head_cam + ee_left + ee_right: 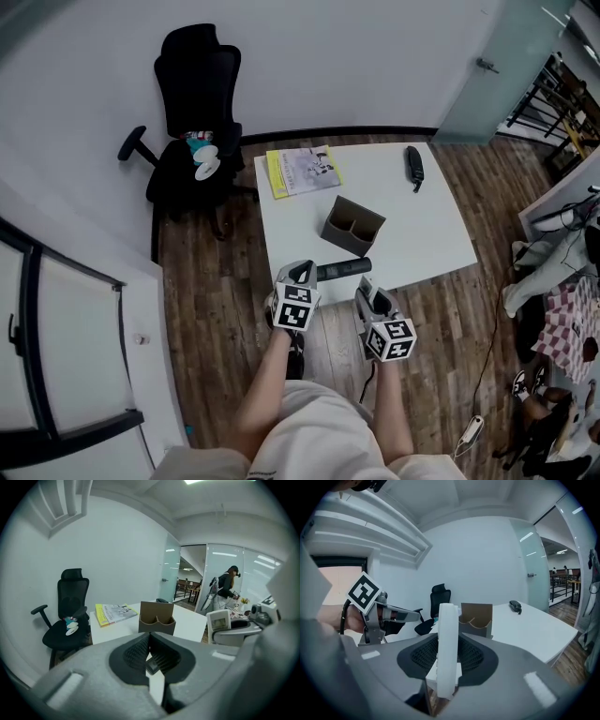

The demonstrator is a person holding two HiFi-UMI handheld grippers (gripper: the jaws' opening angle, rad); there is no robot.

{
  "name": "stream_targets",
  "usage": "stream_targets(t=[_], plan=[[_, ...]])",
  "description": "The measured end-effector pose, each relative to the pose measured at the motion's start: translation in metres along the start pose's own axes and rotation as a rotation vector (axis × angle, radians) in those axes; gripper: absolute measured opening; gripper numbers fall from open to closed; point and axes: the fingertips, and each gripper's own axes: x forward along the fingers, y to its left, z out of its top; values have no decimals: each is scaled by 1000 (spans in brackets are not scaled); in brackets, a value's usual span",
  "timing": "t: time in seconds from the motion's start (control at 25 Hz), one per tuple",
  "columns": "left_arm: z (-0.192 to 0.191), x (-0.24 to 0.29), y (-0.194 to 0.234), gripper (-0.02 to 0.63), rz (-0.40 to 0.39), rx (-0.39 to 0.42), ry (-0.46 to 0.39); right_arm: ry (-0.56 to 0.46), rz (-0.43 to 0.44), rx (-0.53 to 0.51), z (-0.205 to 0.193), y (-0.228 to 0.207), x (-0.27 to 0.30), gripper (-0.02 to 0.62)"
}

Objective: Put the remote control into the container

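Observation:
A brown two-compartment container [354, 225] stands upright in the middle of the white table [441, 234]. My right gripper [367, 291] hovers at the table's front edge, shut on a white remote control [447, 639] that stands on edge between the pads. In the left gripper view its small screen [218, 620] faces me. My left gripper [302, 274] is beside it to the left, shut and empty. A dark remote [344, 269] lies flat on the table between the two grippers. In the right gripper view the container [476, 616] is straight ahead, just past the white remote.
A yellow-edged book [302, 171] lies at the table's far left corner, and a black handset [413, 167] at the far right. A black office chair [192, 122] stands left of the table. Wooden floor surrounds it. A person stands far off behind glass [227, 585].

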Motion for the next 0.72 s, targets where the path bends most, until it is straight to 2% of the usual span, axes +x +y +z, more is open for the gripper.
stream_targets(t=[0.28,0.52,0.72], plan=[[19,26,5,5,-50,22,-11,-7,-49,0,13,-16,15,112],[28,43,25,5,-55,25,-16,-31,-62,21,20,-19,40,112],[20,45,38,6,-59,20,3,-47,-56,56,19,-10,54,112]])
